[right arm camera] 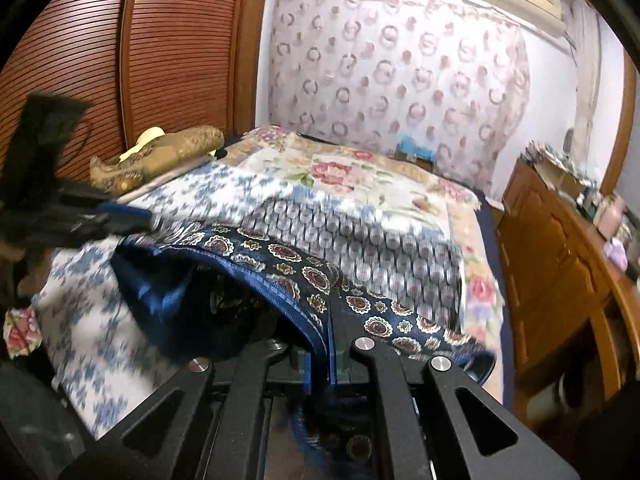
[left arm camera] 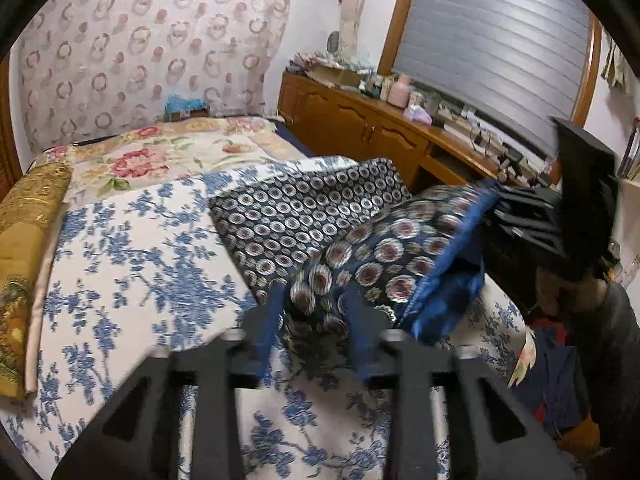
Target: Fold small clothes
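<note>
A small navy garment with round medallions and a bright blue lining (left arm camera: pixel 384 264) is held up over the bed between both grippers. My left gripper (left arm camera: pixel 316 320) is shut on one bunched corner of it. My right gripper (right arm camera: pixel 320 344) is shut on its blue-edged hem (right arm camera: pixel 316 320); it also shows in the left wrist view (left arm camera: pixel 520 220) at the garment's far right end. The left gripper shows in the right wrist view (right arm camera: pixel 92 216) at the left. A second patterned cloth with small circles (left arm camera: pixel 304 208) lies flat on the bed behind the held one (right arm camera: pixel 360 240).
The bed has a blue-and-white floral sheet (left arm camera: pixel 132 264) and a pink floral cover (left arm camera: pixel 160 160). A gold cushion (left arm camera: pixel 28 240) lies at its left edge. A cluttered wooden cabinet (left arm camera: pixel 380 128) runs along the right. A wooden wardrobe (right arm camera: pixel 120 60) stands left. Clothes (left arm camera: pixel 560 380) lie on the floor.
</note>
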Motion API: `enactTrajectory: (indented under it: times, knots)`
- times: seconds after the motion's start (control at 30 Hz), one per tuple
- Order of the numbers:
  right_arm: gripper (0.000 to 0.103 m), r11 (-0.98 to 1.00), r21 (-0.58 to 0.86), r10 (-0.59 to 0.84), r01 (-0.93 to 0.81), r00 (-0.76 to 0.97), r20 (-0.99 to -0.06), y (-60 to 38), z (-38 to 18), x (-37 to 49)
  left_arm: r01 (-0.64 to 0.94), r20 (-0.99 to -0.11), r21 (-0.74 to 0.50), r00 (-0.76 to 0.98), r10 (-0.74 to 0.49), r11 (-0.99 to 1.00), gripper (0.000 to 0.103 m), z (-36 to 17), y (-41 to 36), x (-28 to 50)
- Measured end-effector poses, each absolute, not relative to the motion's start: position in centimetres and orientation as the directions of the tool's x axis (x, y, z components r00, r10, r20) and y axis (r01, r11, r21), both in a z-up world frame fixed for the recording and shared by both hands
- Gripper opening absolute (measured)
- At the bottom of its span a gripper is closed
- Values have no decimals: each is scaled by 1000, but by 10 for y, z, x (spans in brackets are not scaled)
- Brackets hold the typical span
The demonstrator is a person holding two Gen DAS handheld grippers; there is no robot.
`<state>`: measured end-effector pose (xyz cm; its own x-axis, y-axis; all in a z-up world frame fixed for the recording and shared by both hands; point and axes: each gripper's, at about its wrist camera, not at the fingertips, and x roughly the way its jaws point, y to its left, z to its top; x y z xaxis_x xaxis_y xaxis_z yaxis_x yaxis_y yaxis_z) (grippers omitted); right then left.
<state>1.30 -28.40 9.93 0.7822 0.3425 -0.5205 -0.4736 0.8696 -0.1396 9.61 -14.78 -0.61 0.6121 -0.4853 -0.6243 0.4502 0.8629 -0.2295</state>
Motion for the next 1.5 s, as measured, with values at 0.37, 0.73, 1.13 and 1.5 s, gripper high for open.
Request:
enactTrajectory:
  times: [0.37,0.73,1.13,1.5]
  knots:
    - [5,867,-112,330,-485,728,-601,-258,89,133,379,-673,-242,598,-435,893,44,-29,-114,139]
    - [23,892,-48,318,-450,700,-640,-262,99,201,402,-712,-221,557,-429,889,44,-41,-132,198]
    - [42,938,-81,240,-337,800,-549,-285,128,196,395,-746,-166,550,-377,904,44,-50,-150,249]
    - [62,959,-73,154,-273,723,-674,-321,73,172,352,-774,-190,520,-360,917,44,-69,-137,263]
